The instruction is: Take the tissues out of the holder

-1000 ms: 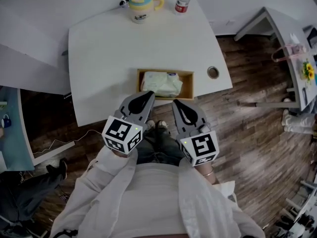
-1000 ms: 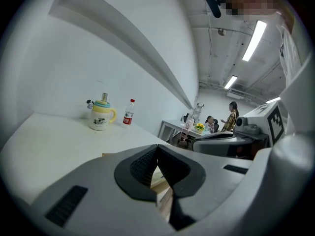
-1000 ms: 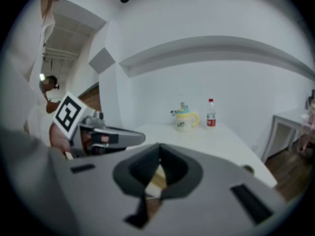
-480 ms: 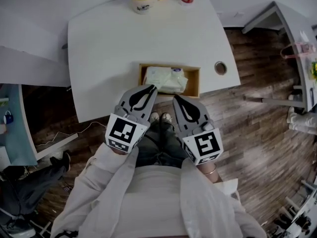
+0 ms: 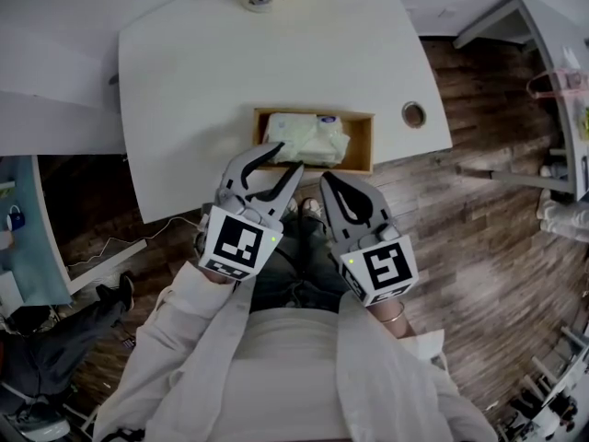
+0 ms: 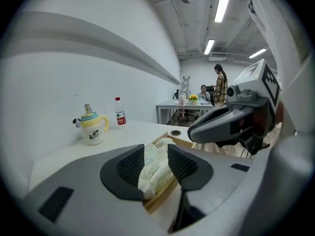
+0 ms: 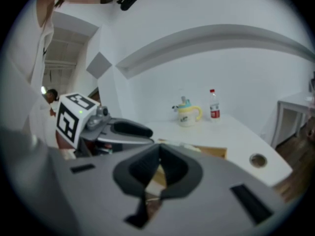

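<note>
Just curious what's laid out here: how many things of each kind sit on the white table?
Mug: 1
Bottle: 1
Wooden holder: 1
Tissue pack: 1
Total: 4

Both grippers held low in front of torso, side by side, close but not touching, pointing forward. Left gripper point(image 5: 282, 162) point(image 6: 156, 162): jaws opening, clearly apart, gap between them empty, nothing gripped. Right gripper point(image 5: 329, 184) point(image 7: 159, 154): jaws together, tips touching, nothing held. Left cube point(image 5: 241, 240) and right cube point(image 5: 379, 270) face up toward head camera. Both forearms bent in toward body, in white sleeves point(image 5: 189, 325). Right wrist point(image 5: 391, 319) bare, thin bracelet on it.
</note>
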The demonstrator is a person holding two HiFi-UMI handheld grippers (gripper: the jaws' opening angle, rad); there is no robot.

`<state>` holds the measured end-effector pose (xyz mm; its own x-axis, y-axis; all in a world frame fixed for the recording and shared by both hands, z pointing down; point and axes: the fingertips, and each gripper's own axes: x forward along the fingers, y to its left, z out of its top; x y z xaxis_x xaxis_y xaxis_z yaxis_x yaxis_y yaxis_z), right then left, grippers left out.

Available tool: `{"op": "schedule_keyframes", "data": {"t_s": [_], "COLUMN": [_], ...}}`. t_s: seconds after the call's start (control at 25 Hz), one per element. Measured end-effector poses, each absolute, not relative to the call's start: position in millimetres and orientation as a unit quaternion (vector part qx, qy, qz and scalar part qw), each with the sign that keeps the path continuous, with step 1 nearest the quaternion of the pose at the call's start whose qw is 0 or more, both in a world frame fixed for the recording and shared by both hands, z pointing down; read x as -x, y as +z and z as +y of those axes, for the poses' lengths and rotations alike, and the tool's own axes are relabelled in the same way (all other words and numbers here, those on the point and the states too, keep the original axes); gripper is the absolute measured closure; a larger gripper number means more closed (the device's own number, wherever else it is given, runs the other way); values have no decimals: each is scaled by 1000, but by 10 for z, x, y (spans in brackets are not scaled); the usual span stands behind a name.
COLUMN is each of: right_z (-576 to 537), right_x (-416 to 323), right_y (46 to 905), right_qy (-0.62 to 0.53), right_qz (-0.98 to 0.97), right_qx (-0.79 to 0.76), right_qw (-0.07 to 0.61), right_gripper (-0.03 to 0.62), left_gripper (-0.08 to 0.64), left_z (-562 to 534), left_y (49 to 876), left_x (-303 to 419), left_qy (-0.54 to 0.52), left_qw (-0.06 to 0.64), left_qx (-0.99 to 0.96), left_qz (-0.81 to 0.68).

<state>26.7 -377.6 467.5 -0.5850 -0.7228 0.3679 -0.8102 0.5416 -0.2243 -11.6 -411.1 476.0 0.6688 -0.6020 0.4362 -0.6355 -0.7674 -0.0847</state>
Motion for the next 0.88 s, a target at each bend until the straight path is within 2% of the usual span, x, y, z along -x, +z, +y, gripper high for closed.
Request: {"op": "schedule_keyframes", "data": {"t_s": [0.12, 0.36, 0.68, 0.88], "right_z": [-3757, -3729, -3754, -3761], "right_x": [-277, -284, -329, -349], "right_y": [4711, 4756, 4747, 4769], "right_qy": [195, 218, 219, 227], "right_qz": [-868, -865, -860, -855], "right_qx": [-442, -439, -450, -455], "right_qw": [116, 104, 104, 103], "right_gripper": [583, 583, 583, 583], "left_gripper": [382, 381, 382, 382], "left_z": [-4098, -4137, -4223, -4251], "left_y": [4892, 5088, 5156, 5172], "left_x": [126, 166, 222, 169], "left_qy": [263, 307, 362, 362], "left_qw": [20, 14, -30, -31], "left_qx": [-903, -886, -863, -867], "left_qz": [-340, -346, -351, -341]}}
